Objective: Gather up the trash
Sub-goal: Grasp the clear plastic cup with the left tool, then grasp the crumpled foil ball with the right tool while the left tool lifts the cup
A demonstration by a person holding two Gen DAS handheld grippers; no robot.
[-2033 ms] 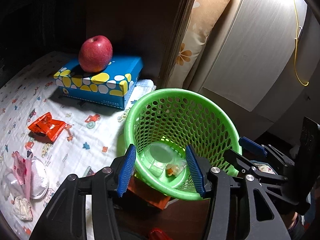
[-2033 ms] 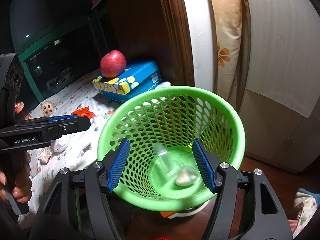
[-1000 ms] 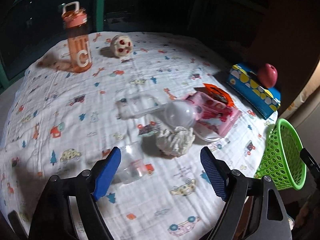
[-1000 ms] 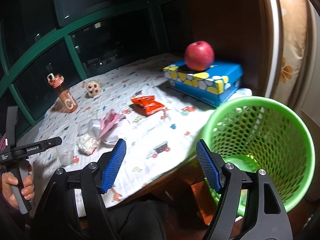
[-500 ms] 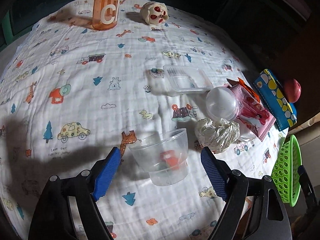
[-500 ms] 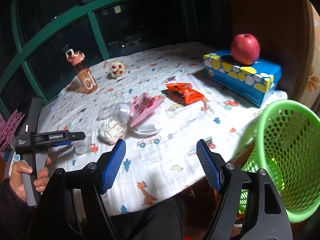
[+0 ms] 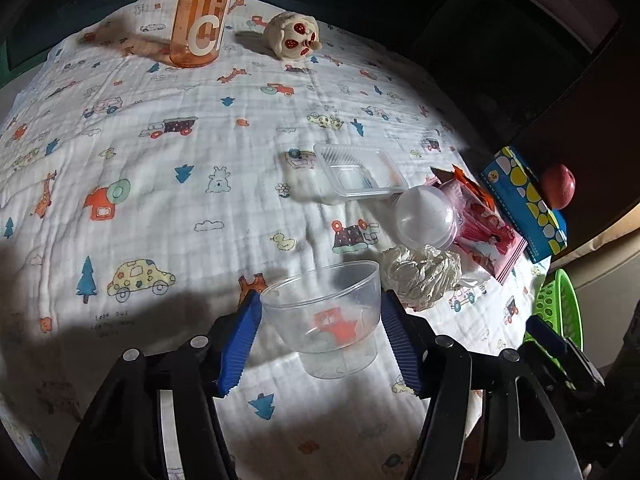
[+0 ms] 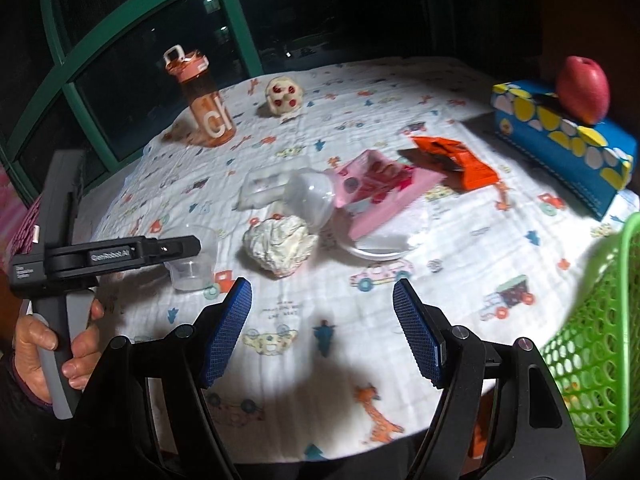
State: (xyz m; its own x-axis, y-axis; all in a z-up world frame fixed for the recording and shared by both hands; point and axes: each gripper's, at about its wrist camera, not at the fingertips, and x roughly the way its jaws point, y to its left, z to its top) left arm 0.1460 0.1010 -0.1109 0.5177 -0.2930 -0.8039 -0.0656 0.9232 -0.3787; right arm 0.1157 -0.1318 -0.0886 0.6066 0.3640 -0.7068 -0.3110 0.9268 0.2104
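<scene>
My left gripper (image 7: 320,316) is open with its blue pads on either side of a clear plastic cup (image 7: 326,322) that stands on the patterned tablecloth; the pads look just clear of the cup's rim. In the right wrist view the cup (image 8: 192,258) shows behind the left gripper (image 8: 176,246). My right gripper (image 8: 322,330) is open and empty above the table's near edge. A crumpled white paper ball (image 7: 420,276) (image 8: 280,246), a clear dome lid (image 7: 426,216), a clear tray (image 7: 358,174), a pink wrapper (image 8: 380,190) and an orange wrapper (image 8: 456,162) lie on the cloth. The green basket (image 8: 600,344) stands at the right.
An orange water bottle (image 8: 204,106) and a small skull toy (image 8: 284,94) stand at the far side. A blue tissue box (image 8: 560,136) with a red apple (image 8: 582,90) on it sits at the far right. Dark windows lie behind the table.
Both grippers swung away from the basket to the table. My left gripper came down around the clear cup, its pads now narrower. My right gripper moved closer to the trash pile.
</scene>
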